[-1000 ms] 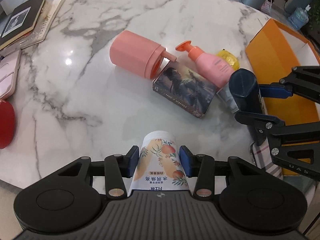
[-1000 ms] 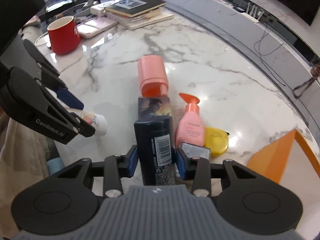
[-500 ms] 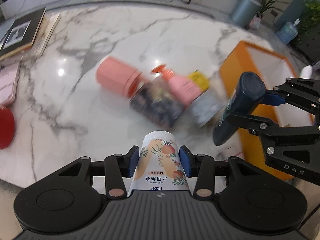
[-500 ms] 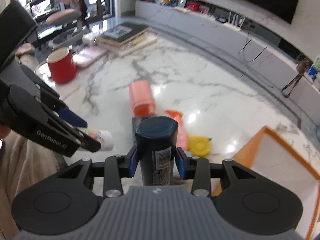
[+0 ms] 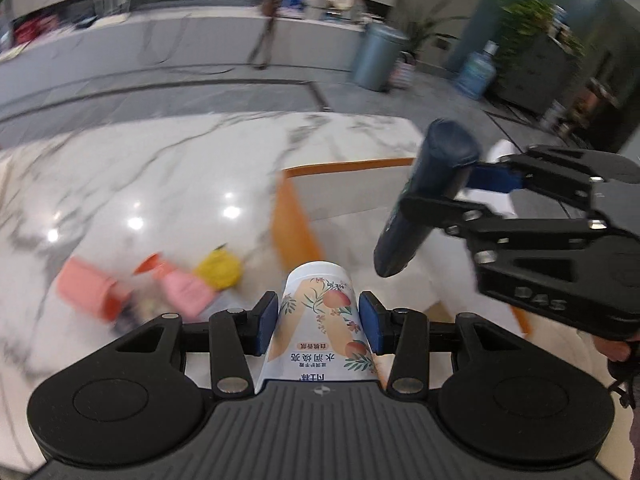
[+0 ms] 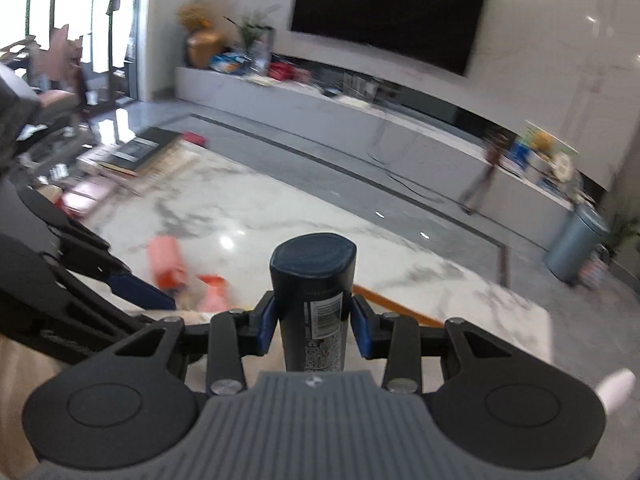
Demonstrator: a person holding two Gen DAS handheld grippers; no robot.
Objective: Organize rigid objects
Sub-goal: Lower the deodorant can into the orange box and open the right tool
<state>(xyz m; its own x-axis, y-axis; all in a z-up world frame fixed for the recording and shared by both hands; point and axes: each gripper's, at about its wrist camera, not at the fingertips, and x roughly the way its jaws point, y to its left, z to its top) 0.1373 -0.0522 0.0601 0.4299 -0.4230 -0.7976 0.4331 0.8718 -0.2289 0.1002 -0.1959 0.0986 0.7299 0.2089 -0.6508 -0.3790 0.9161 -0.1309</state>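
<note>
**Two Bottles Up in the Air, Box Waiting Below**

The left tongs (image 5: 319,322) are pinching a white tube with peach pictures (image 5: 320,320). The blue pads press on both of its sides. The right tongs (image 6: 313,322) are pinching a dark blue bottle (image 6: 312,304) around its middle. Both things hang above the counter (image 5: 160,184), not touching it.

In the left view, the orange box (image 5: 294,224) sits at about 12 o'clock from the tube, and the dark bottle hangs over the box at about 2 o'clock. More things lie on the counter at about 9 o'clock: a pink jar (image 5: 86,290), a pink pump bottle (image 5: 180,286) and a yellow thing (image 5: 218,270). They look smeared, so small details are hard to tell.

I think the job now is to put both held things into the box.

What could go wrong? The two tongs are close together, so they could bump over the box. The dark bottle is smooth and tilted, so it might slip and fall. If a thing is let go from high up, it could bounce out or hit the box's edge. The tube is soft-looking, so a hard squeeze may dent it.
</note>
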